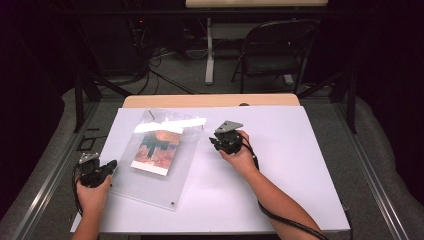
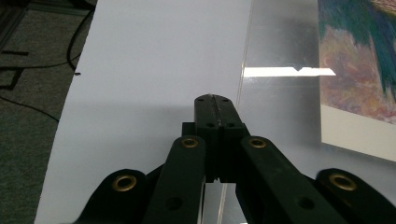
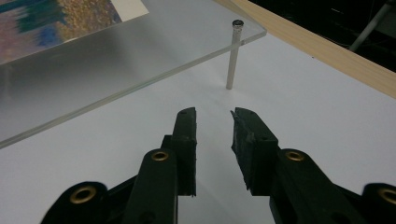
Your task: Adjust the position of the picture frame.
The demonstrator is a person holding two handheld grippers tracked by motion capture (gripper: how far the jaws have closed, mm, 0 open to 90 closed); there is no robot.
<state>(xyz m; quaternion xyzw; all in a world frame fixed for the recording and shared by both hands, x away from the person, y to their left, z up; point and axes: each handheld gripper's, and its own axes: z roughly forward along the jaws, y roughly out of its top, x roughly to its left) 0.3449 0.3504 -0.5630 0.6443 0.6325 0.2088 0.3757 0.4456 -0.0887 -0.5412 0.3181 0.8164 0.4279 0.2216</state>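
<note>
The clear acrylic frame (image 1: 156, 160) with its picture (image 1: 156, 150) lies left of centre in the high view, one corner raised on a metal pin (image 3: 232, 56). The left gripper (image 1: 111, 165) seems clenched on its edge; the right gripper (image 1: 216, 141) hangs released over the white sheet (image 1: 280, 160).

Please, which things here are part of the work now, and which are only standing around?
Part of the work:
acrylic frame
picture inside it
metal post
left tongs, shut at the frame's edge
right tongs, open

Standing around:
folding chair
floor cables
</note>
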